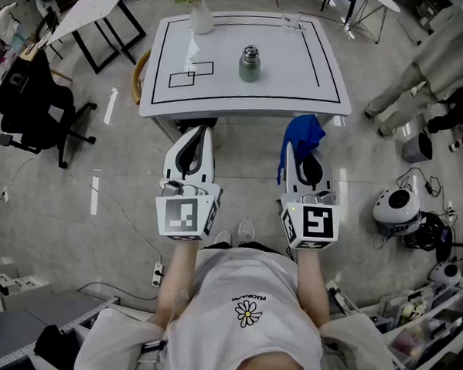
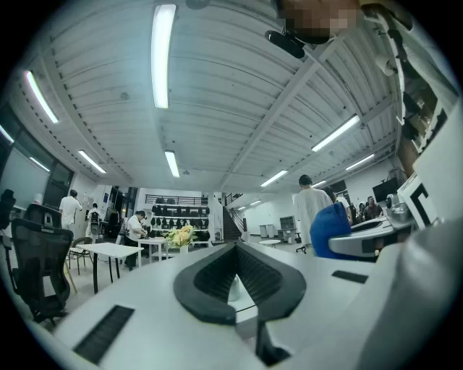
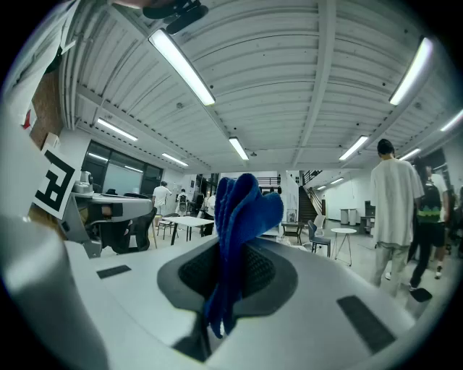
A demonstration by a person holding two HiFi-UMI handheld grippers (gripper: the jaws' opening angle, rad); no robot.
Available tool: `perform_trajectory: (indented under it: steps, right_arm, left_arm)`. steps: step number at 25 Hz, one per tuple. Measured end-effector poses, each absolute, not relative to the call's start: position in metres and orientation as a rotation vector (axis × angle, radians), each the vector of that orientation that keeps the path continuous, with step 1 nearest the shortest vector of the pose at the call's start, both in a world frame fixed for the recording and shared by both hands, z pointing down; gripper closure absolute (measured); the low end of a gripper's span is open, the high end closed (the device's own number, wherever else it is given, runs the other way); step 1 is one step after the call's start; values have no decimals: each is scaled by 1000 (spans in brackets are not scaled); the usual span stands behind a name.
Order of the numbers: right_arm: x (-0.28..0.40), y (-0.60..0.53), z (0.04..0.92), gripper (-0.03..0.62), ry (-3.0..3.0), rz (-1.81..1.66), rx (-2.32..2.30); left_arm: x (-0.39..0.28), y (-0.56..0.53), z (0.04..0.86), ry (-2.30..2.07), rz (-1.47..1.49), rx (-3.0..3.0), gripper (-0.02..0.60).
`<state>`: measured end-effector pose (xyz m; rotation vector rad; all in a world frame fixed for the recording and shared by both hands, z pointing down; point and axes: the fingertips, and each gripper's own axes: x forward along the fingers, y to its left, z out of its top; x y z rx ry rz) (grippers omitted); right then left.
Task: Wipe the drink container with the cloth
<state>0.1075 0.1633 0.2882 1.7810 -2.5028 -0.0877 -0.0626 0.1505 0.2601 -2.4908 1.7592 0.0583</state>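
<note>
My left gripper (image 1: 195,134): jaws pressed together, nothing between. My right gripper (image 1: 302,151): jaws clamped on the blue cloth (image 1: 304,130), bunched past the tips. Drink container (image 1: 249,64) stands well ahead.

The person stands with both arms out in front, left forearm (image 1: 177,276) and right forearm (image 1: 311,287) running side by side and apart. The left gripper (image 1: 194,137) points straight ahead, its jaws closed together with nothing between them. The right gripper (image 1: 301,156) sits level with it (about as far forward), its jaws clamped on a blue cloth (image 1: 302,136) that bunches out past the tips.
</note>
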Motion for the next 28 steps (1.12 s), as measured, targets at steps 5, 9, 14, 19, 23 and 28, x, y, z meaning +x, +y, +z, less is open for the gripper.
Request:
perform_trajectory:
  steps: [5,9,14,19,23,28]
  right_arm:
    - [121,158,295,553,-2528,-65,1759]
    - [122,152,305,553,-2554,-82,1711]
    - [126,135,309,553,-2594,-43,1692]
    - [133,92,298,553,-2629,-57,1724]
    - [134,52,286,553,-2648,-85,1720]
    - [128,3,278,551,-2653,-76,1723]
  left_arm:
    - [-50,147,264,1780,66,-2476,583]
    - [-47,141,275,1812,52,-2473,583]
    - [-46,125,282,1853,18,-2469,583]
    - [-44,85,267,1824,50,-2433,583]
    - [-44,46,258,1820,82,-2417,583]
    - [-53,-4,251,1833,77,-2418,583]
